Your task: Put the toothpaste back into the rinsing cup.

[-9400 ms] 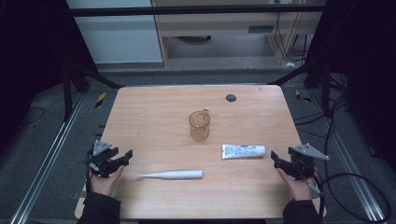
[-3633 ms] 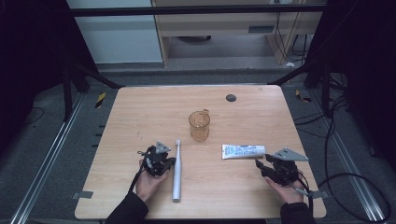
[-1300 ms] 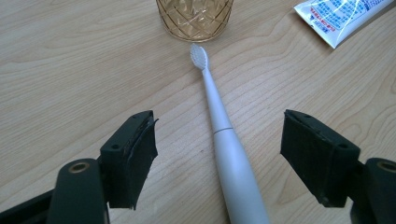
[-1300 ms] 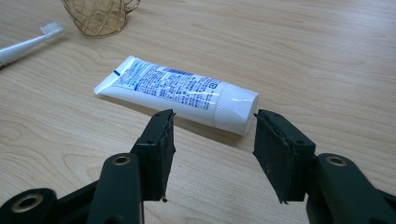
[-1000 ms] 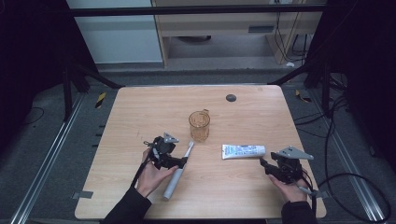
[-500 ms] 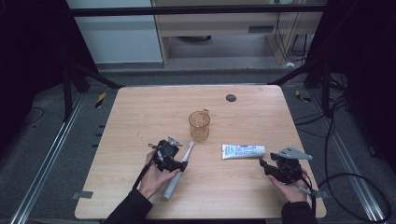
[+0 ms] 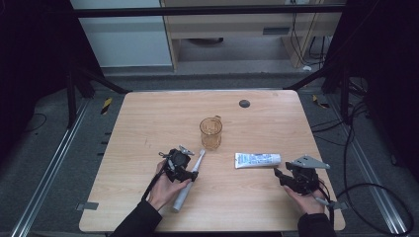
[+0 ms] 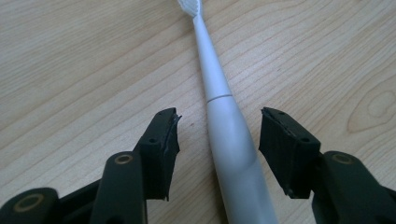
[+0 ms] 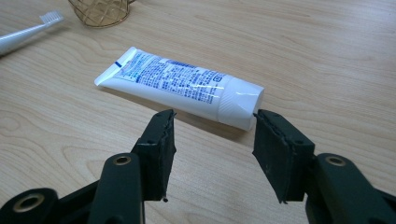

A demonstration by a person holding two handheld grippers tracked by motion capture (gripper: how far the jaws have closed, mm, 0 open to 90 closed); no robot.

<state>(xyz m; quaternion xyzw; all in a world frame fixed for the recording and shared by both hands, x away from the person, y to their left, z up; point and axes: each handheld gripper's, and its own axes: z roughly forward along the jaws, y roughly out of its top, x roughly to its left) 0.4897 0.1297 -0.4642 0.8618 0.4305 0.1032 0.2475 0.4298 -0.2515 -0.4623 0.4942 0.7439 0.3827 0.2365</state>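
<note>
- Left gripper (image 8: 217,135) has just been closing its jaws around the toothbrush (image 8: 233,149), pads not touching yet; it lies near the cup (image 7: 211,132).
- Smooth, stiff, light handle, probably slippery; grab the thick body.
- Right gripper (image 9: 212,140) hangs open just short of the toothpaste tube (image 9: 182,88).

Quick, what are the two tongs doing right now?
Left tongs: open, have just been closing around the toothbrush, pads not touching it yet.
Right tongs: open, holding nothing, just short of the toothpaste tube.
</note>
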